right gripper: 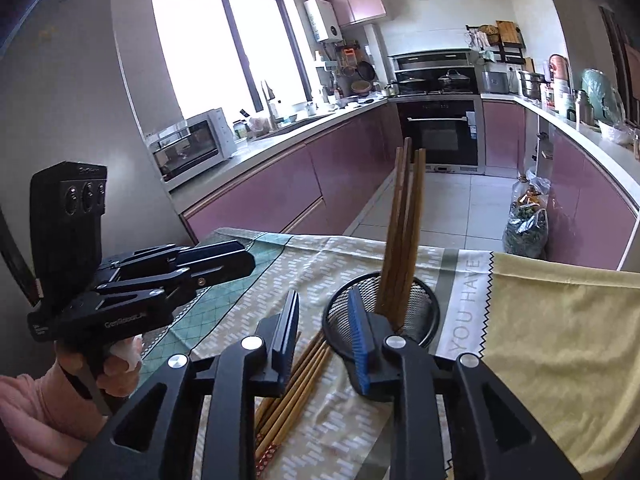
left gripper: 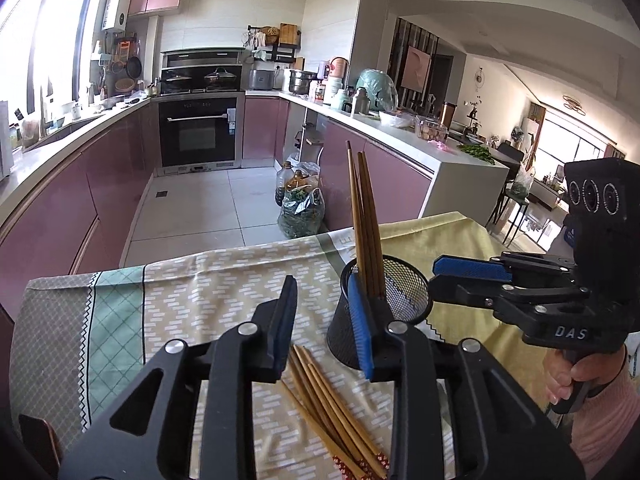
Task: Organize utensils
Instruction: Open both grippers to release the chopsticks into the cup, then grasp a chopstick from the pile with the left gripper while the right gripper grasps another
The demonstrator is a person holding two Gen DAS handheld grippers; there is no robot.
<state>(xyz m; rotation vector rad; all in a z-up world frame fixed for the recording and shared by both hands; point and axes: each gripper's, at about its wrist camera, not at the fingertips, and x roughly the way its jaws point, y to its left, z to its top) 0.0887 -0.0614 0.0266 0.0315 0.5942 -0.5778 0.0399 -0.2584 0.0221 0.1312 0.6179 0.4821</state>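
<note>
Left gripper point(left gripper: 322, 320): you hold it released, jaws apart, nothing between them; it sits over the loose chopsticks.
Right gripper point(right gripper: 326, 334): released too, empty, right fingertip at the holder's rim.
Mesh holder point(left gripper: 400, 300): upright on the tablecloth point(left gripper: 200, 280), toward the table's far edge, where patterned cloth meets yellow cloth.
Standing chopsticks point(left gripper: 366, 224): several lean inside the holder, tips up, so already sorted.
Loose chopsticks point(left gripper: 332, 412): bundle flat near the table's near edge, just beside the holder; likely your next pick.
Progress: roughly halfway, a judgement.
</note>
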